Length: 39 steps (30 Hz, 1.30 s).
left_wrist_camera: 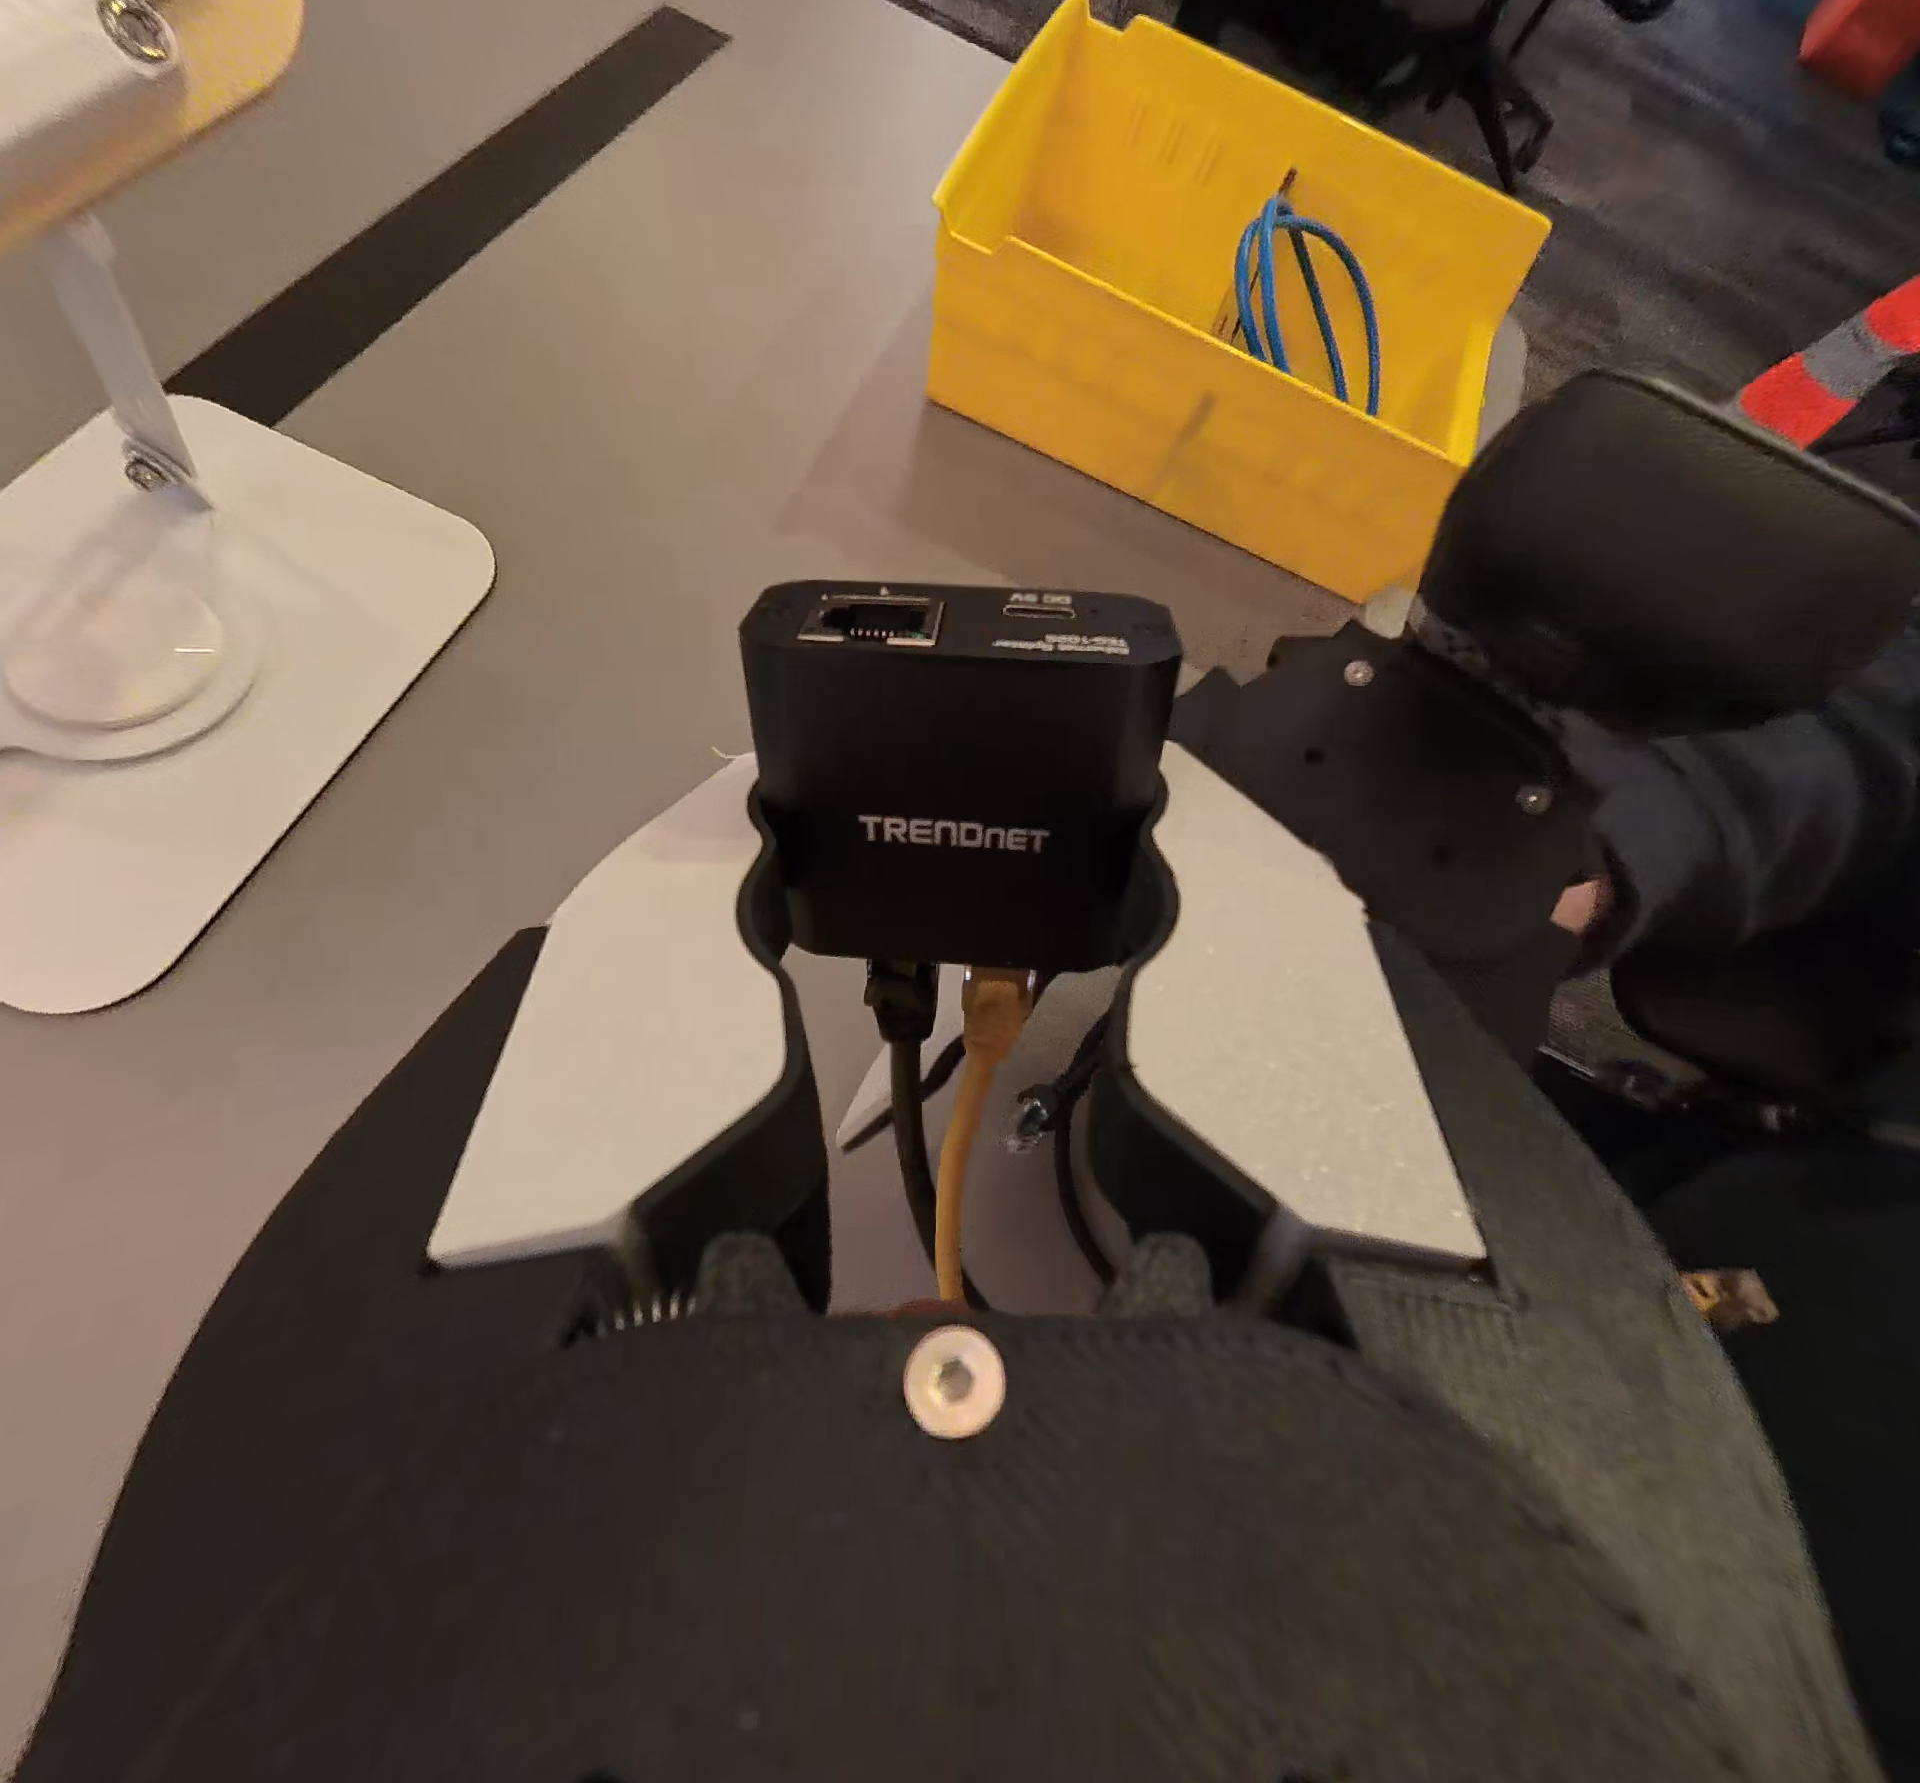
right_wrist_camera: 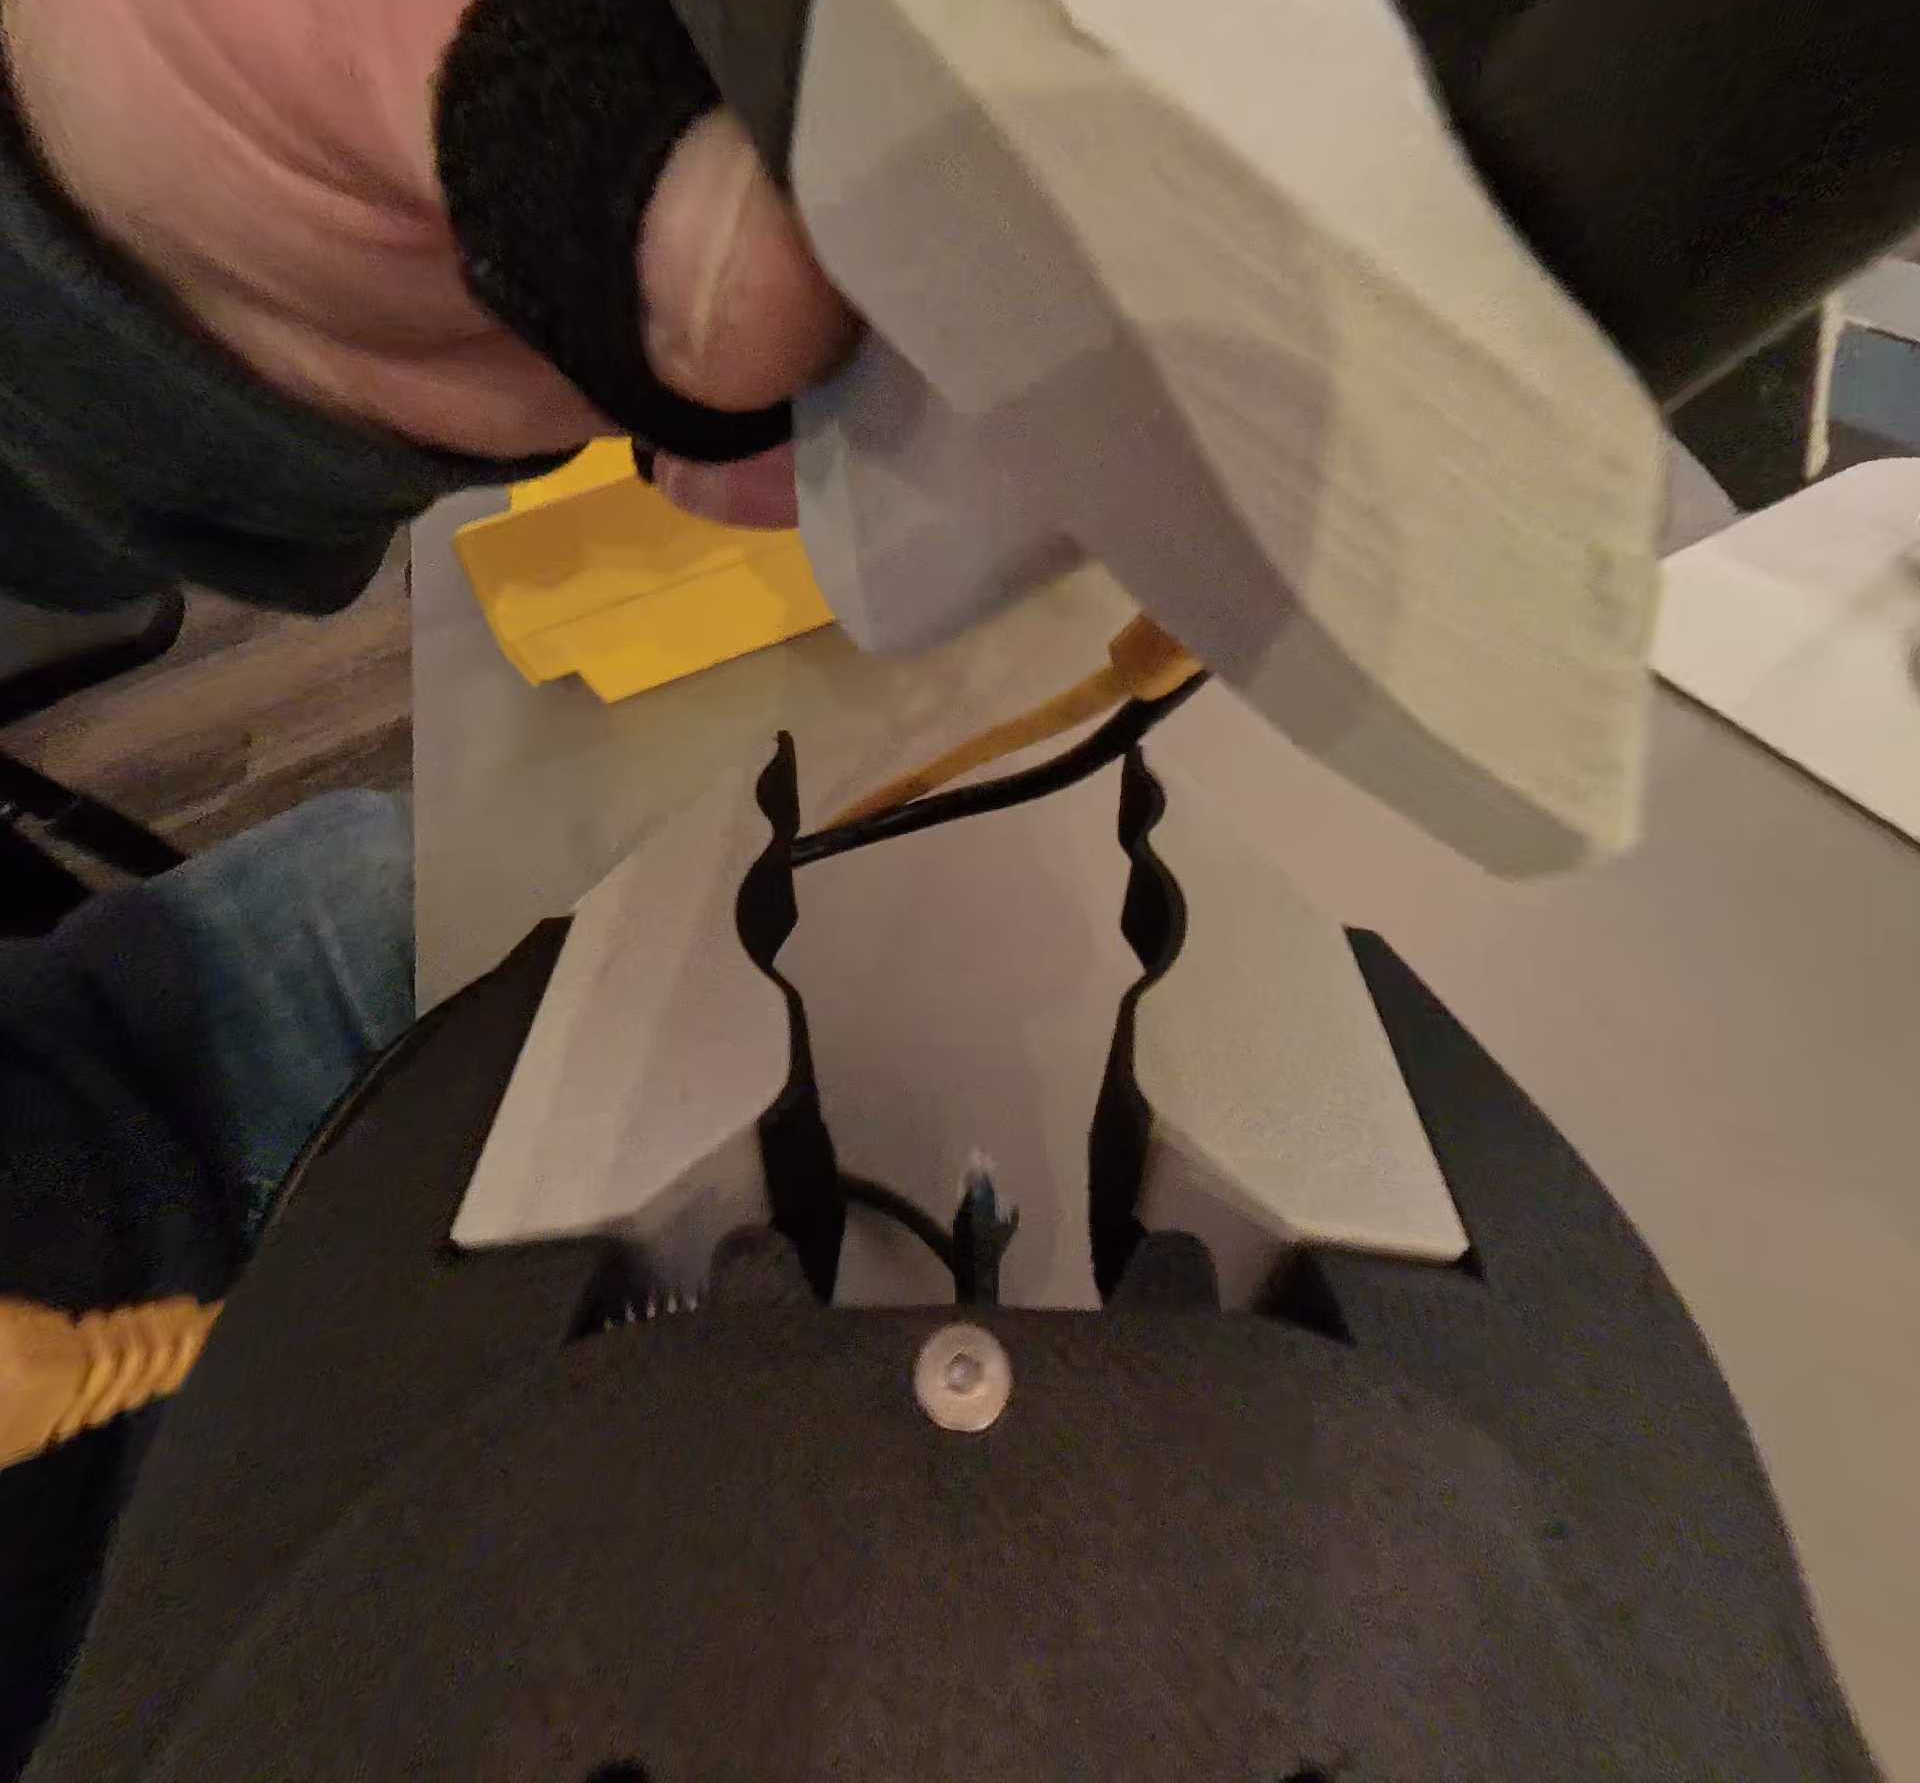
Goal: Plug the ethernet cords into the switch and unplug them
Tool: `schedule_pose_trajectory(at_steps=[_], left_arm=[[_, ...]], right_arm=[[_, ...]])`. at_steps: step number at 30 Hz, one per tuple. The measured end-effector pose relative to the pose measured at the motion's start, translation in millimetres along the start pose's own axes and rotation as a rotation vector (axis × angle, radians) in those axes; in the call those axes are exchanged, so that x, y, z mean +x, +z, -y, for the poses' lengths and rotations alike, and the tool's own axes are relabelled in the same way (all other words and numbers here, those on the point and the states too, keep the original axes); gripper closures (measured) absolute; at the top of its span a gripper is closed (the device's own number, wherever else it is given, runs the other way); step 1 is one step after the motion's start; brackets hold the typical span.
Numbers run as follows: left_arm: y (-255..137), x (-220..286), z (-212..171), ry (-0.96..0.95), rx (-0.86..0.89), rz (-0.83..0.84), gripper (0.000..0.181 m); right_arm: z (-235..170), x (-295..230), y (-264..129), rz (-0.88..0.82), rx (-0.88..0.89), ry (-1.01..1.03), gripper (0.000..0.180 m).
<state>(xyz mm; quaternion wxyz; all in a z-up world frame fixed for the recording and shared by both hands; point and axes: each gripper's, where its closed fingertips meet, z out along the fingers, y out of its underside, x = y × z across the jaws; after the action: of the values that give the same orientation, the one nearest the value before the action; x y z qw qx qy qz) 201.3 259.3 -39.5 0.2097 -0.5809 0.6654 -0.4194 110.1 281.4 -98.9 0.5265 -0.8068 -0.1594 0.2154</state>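
Observation:
My left gripper [left_wrist_camera: 956,803] is shut on the black switch [left_wrist_camera: 956,715] and holds it by its sides above the grey table [left_wrist_camera: 623,383]. A black cord [left_wrist_camera: 902,995] and a yellow cord [left_wrist_camera: 987,1016] are plugged into the switch's near side. Its far side shows an empty port. A loose black plug [left_wrist_camera: 1034,1115] lies under the switch, beside the right finger. My right gripper [right_wrist_camera: 956,850] is open and empty, close under the left gripper's grey finger [right_wrist_camera: 1195,383]. The black cord [right_wrist_camera: 935,814] and yellow cord [right_wrist_camera: 987,746] run past its fingertips. The loose black plug [right_wrist_camera: 977,1214] lies between its fingers near their base.
A yellow bin [left_wrist_camera: 1195,445] holding a blue cable [left_wrist_camera: 1309,299] stands at the far right of the table and also shows in the right wrist view [right_wrist_camera: 644,580]. A white stand base [left_wrist_camera: 260,694] is at the left. A person's hand [right_wrist_camera: 312,175] grips the left gripper.

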Motion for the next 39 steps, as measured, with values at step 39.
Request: schedule_pose_trajectory(at_steps=[39], left_arm=[[-49.8,3.4,-46.4,-0.073,-0.017,-0.241,0.156]], right_arm=[[-16.7,52.0,-68.8,-0.002,-0.484,-0.272,0.133]])
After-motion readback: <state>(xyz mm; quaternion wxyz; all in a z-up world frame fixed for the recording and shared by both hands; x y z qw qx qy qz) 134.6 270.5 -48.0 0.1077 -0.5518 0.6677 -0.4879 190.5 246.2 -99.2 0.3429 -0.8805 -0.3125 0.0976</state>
